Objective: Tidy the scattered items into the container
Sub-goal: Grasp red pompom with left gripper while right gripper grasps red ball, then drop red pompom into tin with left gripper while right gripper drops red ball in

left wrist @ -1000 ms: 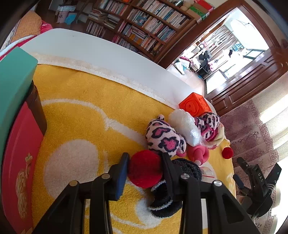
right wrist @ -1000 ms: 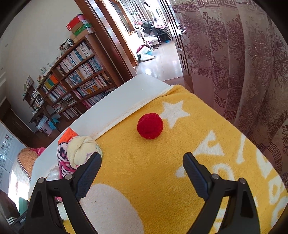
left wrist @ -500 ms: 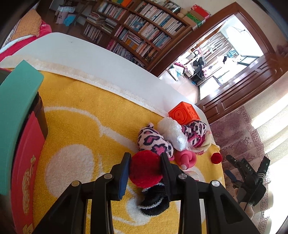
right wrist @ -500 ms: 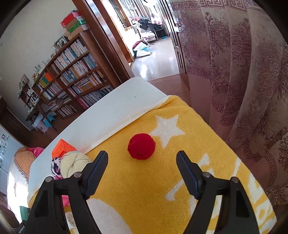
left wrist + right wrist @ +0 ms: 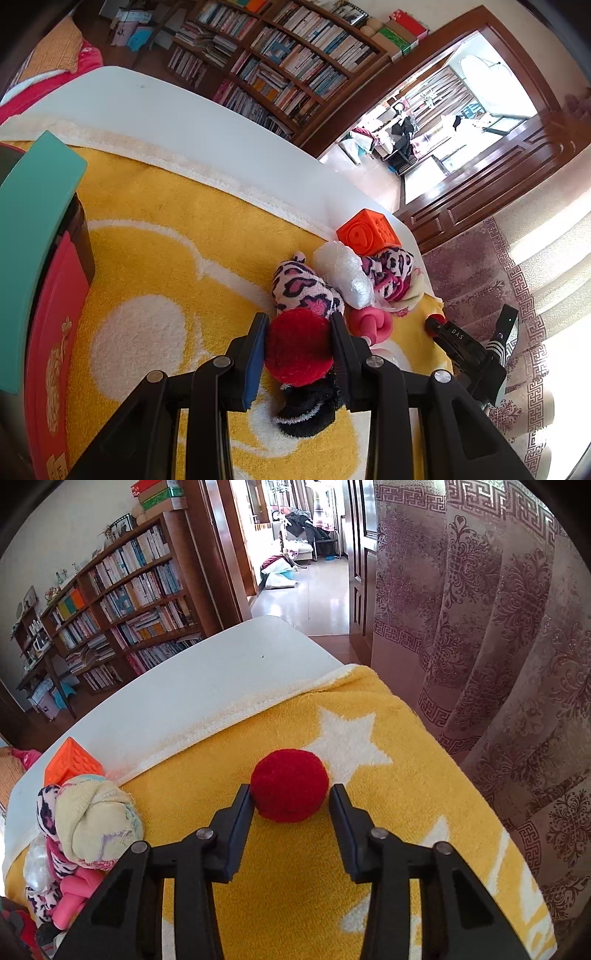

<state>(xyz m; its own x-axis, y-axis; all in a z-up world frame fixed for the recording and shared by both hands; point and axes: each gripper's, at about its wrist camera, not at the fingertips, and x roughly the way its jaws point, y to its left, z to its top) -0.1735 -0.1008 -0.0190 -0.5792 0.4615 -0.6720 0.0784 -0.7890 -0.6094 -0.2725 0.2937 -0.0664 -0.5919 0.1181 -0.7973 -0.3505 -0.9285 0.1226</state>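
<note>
Left hand-held gripper [image 5: 298, 345] clenched on red pompom [image 5: 298, 345], lifted clear for container [image 5: 40, 280] at left. Right hand-held gripper [image 5: 291, 797] just closed around second pompom [image 5: 289, 785] on yellow towel [image 5: 369, 849], ready to lift.

Cube [image 5: 367, 232] behind toy pile [image 5: 340, 284]; box [image 5: 40, 266] far left on towel [image 5: 166, 229].
</note>
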